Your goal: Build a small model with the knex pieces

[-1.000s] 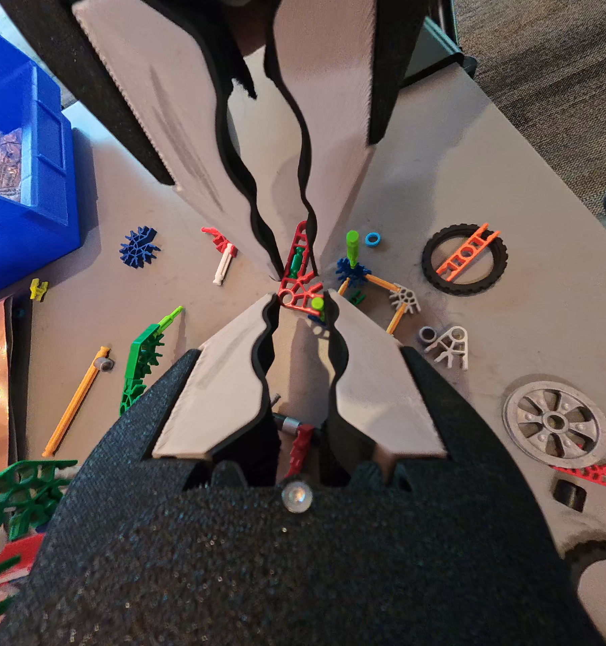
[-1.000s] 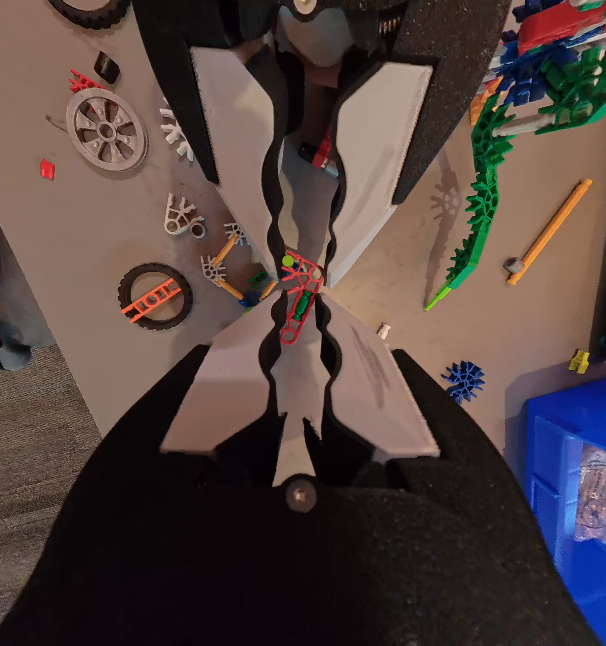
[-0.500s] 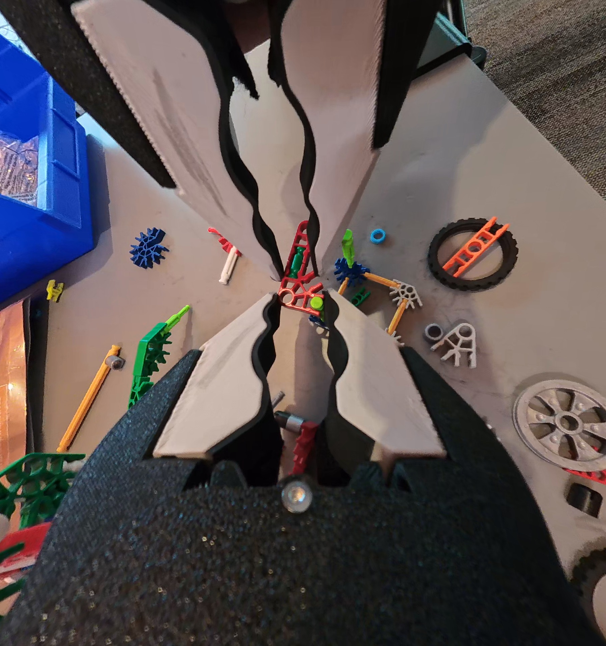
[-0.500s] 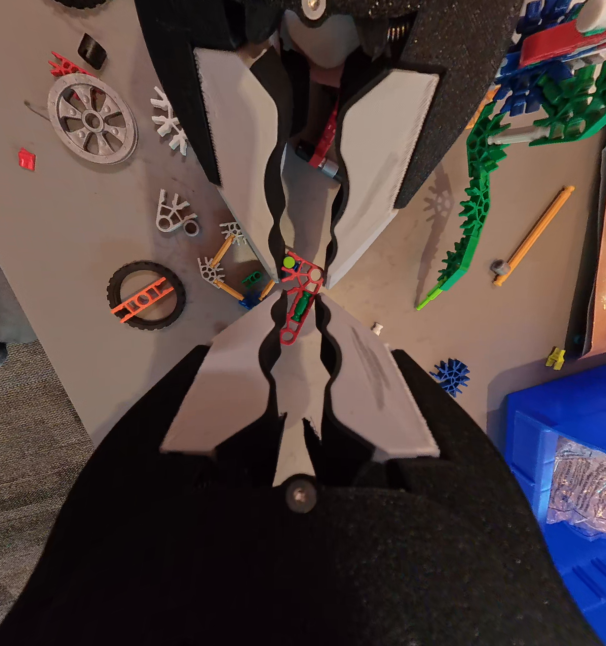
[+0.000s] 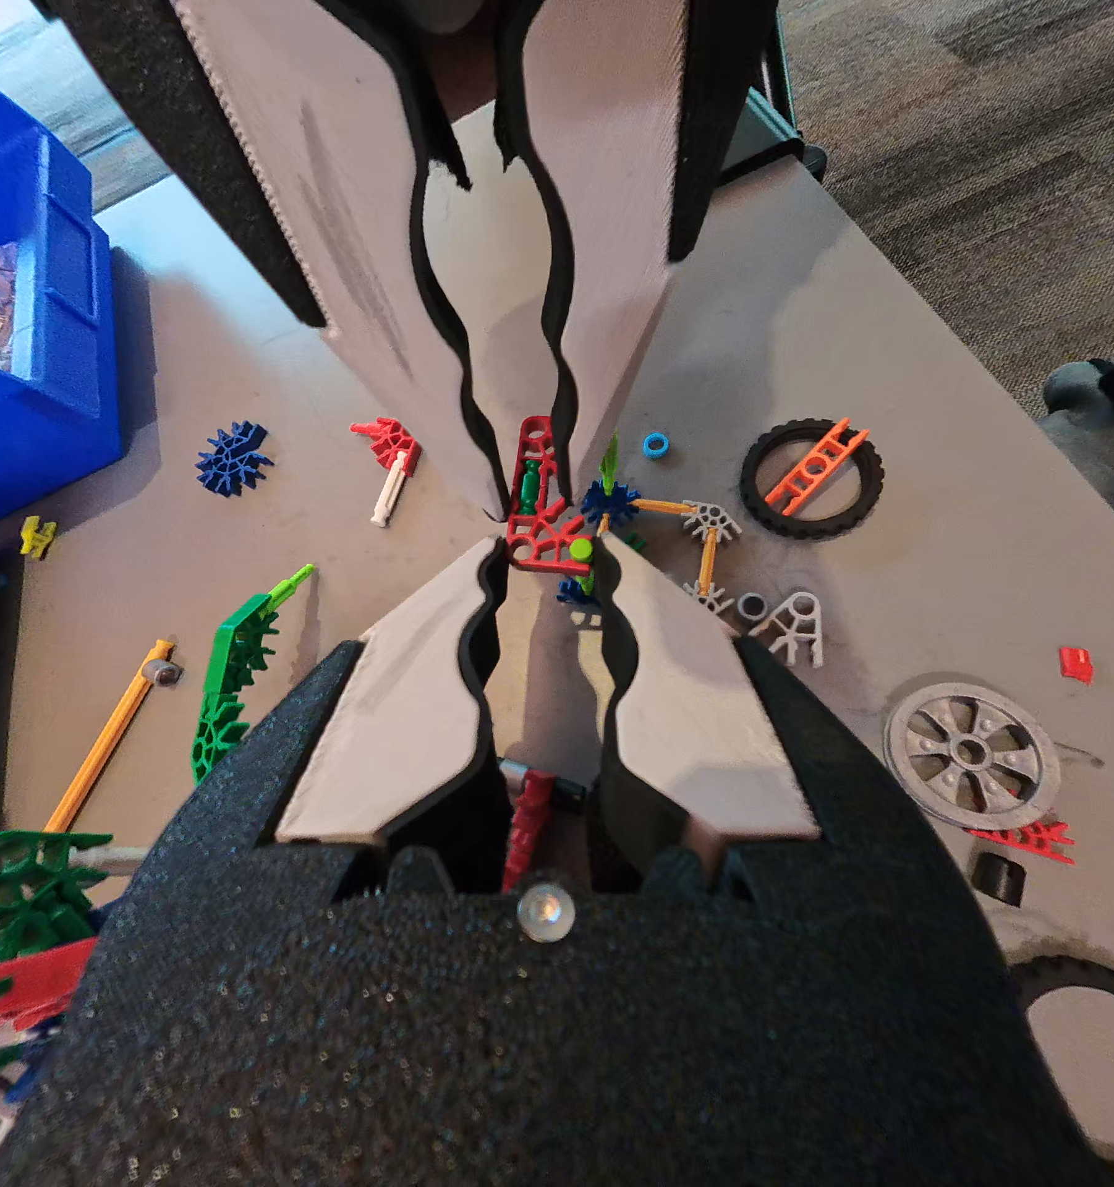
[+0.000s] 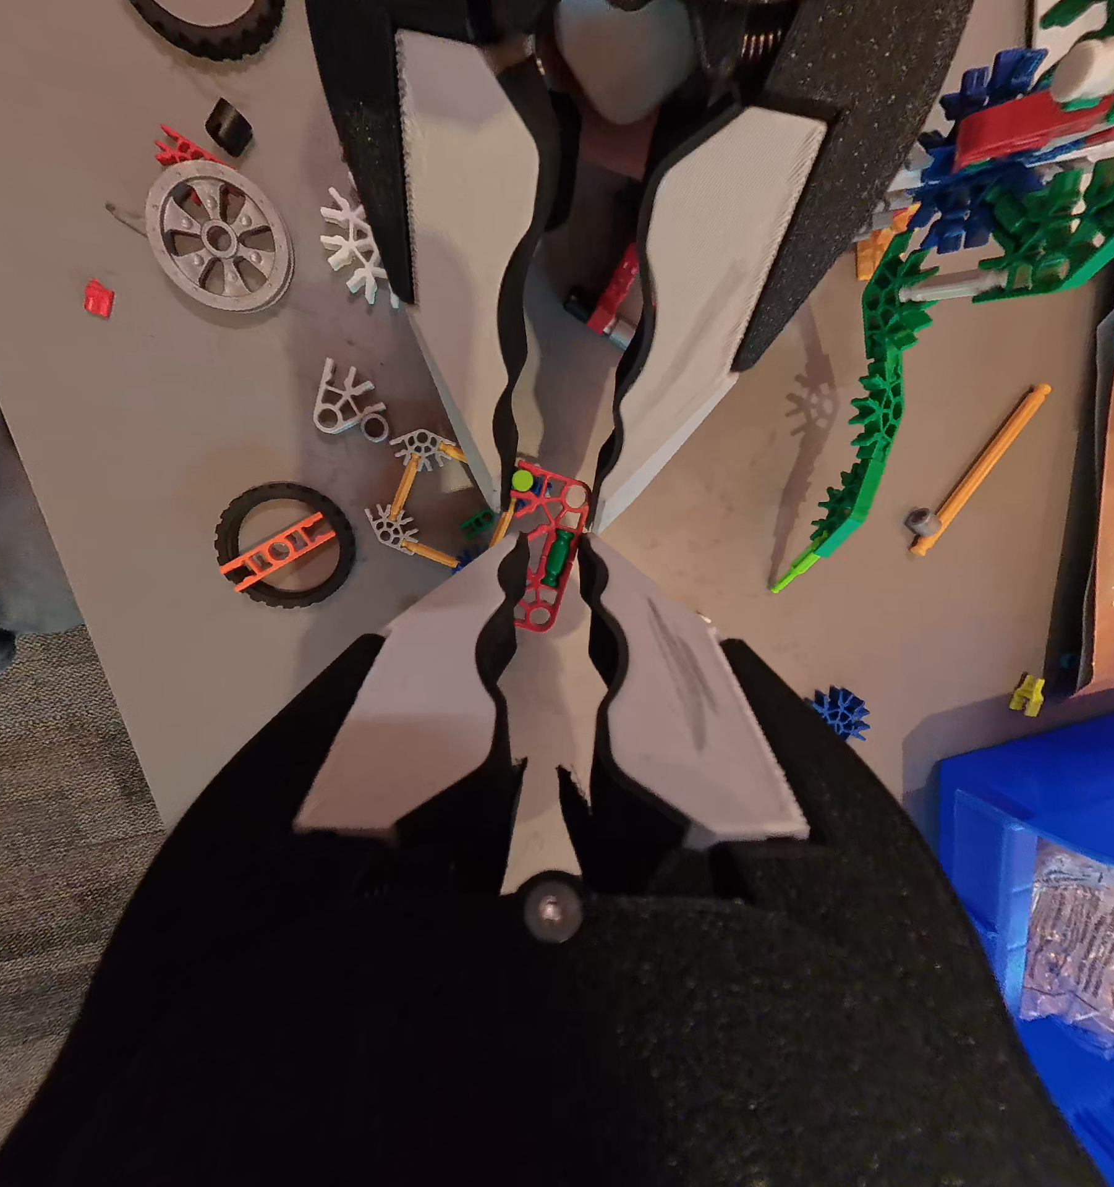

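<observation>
A red angled connector (image 5: 541, 536) is held above the grey table (image 5: 863, 360) between both grippers, which face each other tip to tip. A short dark green rod (image 5: 529, 485) is clipped in its long arm and a light green rod end (image 5: 581, 550) sits in its corner. My left gripper (image 5: 551, 546) is shut on the corner end. My right gripper (image 6: 551, 543) is shut on the long arm of the connector (image 6: 545, 597). Each gripper shows at the top of the other's view.
A blue-connector and orange-rod assembly (image 5: 609, 504) lies just below the held piece. A black tyre (image 5: 750, 475) with an orange ladder piece, a grey wheel hub (image 5: 972, 755), a green toothed chain (image 5: 233, 674), an orange rod (image 5: 105, 738) and a blue bin (image 5: 34, 360) lie around. The table edge and carpet are at the right. My left and right fingertips are right by each other.
Both grippers keep their hold on the red connector. The pair has drifted slightly over the table, so the surrounding pieces shift a little in both views.
</observation>
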`<state>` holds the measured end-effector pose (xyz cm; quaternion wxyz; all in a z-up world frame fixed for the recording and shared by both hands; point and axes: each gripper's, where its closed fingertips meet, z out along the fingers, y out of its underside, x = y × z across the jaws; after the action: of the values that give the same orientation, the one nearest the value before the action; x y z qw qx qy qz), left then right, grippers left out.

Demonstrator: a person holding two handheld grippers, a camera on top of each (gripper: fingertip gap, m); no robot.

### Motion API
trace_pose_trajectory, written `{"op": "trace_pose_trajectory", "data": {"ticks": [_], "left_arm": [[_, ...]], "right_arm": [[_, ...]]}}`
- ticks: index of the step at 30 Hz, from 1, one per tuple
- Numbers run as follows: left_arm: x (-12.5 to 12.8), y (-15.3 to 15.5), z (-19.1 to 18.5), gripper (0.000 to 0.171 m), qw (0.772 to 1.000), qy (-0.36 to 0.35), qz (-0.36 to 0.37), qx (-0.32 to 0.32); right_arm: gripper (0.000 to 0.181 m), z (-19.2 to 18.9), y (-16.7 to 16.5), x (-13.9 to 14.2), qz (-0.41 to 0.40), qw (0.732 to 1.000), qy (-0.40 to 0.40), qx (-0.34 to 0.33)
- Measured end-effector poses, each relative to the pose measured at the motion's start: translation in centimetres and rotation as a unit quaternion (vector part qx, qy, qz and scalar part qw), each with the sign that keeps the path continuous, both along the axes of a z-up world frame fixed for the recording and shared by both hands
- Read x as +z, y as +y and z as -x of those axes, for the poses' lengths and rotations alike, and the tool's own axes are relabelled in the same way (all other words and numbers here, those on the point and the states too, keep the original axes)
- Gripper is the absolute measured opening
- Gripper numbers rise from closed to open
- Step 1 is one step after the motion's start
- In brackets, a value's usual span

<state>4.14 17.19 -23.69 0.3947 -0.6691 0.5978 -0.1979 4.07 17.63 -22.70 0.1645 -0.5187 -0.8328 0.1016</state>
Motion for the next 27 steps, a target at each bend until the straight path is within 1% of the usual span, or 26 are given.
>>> {"op": "trace_pose_trajectory", "data": {"ticks": [4,9,16,23,27], "left_arm": [[-0.04,-0.21,0.07,0.025,1.0,-0.005,-0.004,-0.001],[-0.39,-0.19,0.25,0.028,1.0,0.013,-0.021,0.006],[-0.18,-0.04,0.14,0.024,0.999,-0.005,-0.039,0.017],[-0.1,0.04,0.14,0.023,0.999,-0.017,-0.035,0.024],[0.11,0.18,0.15,0.023,0.999,-0.026,-0.034,0.028]], "right_arm": [[0.014,0.06,-0.08,-0.09,-0.001,1.0,0.007,0.014],[0.014,-0.01,-0.09,-0.21,0.001,1.0,0.006,0.025],[0.014,-0.04,-0.14,-0.04,0.006,0.999,0.017,0.027],[0.015,0.04,-0.04,0.01,0.004,1.0,0.022,0.018],[0.016,0.14,-0.01,0.19,0.028,0.999,0.036,-0.002]]}}
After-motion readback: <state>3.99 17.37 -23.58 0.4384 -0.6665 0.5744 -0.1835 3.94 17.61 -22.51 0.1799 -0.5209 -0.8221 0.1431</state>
